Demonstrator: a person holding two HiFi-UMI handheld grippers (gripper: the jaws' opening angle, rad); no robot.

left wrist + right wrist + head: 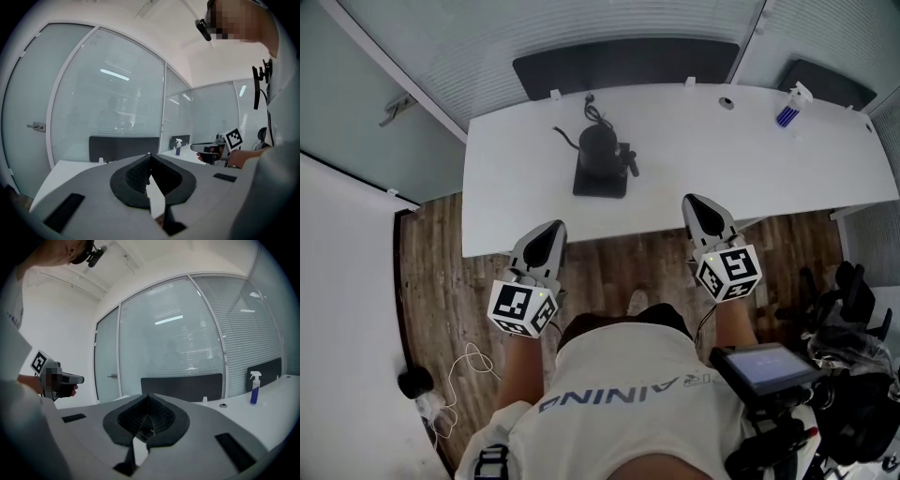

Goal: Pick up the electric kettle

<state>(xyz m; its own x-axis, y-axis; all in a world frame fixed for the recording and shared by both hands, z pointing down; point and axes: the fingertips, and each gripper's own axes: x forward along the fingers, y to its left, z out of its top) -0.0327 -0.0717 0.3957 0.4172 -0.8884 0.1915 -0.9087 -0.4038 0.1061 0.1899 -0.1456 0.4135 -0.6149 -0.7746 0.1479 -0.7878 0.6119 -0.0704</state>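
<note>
The black electric kettle [600, 150] sits on its base left of the middle of the white table [511, 187], well apart from both tools. The left gripper [554, 229] and right gripper [693, 201] hover at the table's near edge, each with its jaws pinched together on nothing. A blue spray bottle [787, 111] stands at the far right

The right gripper [148, 398] had its jaws closed together, with nothing between them. The white desk [281, 404] lay beyond. A blue spray bottle [254, 389] stood at 3 o'clock. The left gripper [74, 378] appeared at 9 o'clock.
</note>
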